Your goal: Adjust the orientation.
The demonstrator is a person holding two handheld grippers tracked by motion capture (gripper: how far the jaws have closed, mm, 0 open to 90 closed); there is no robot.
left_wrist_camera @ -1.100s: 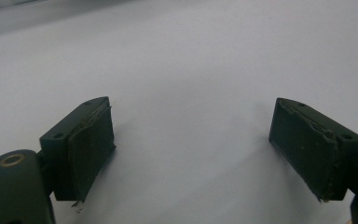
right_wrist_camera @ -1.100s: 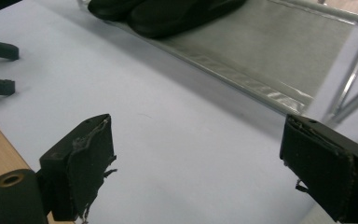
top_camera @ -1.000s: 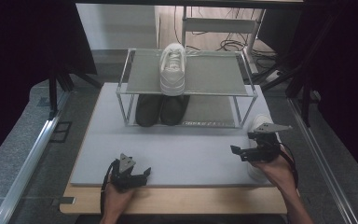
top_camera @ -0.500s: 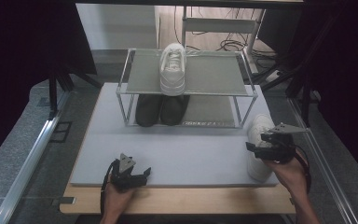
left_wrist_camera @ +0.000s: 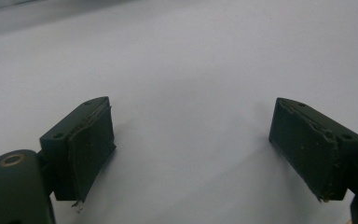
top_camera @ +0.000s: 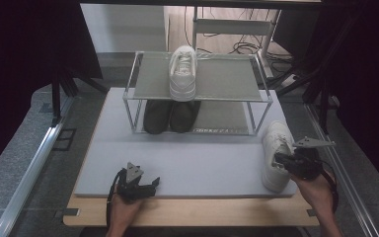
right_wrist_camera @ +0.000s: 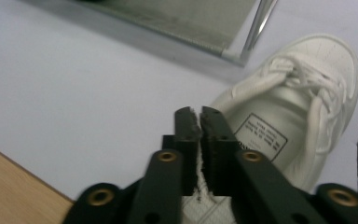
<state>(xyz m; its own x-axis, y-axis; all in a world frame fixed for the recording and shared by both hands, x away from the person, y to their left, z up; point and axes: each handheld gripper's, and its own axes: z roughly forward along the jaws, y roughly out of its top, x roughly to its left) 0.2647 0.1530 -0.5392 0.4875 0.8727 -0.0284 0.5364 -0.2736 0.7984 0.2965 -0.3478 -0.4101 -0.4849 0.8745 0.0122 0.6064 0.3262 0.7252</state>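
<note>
a white sneaker (top_camera: 275,157) at the mat's (top_camera: 197,163) near right edge is clamped at its collar by the just-closed right gripper (right_wrist_camera: 200,122); the left gripper (left_wrist_camera: 191,140), jaws apart, is held over bare mat.

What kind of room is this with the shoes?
Probably a workshop or lab set up for recording, not a home. A small metal shoe rack stands on a grey mat over a wooden table, with cables on the floor behind and dark stands around.
</note>
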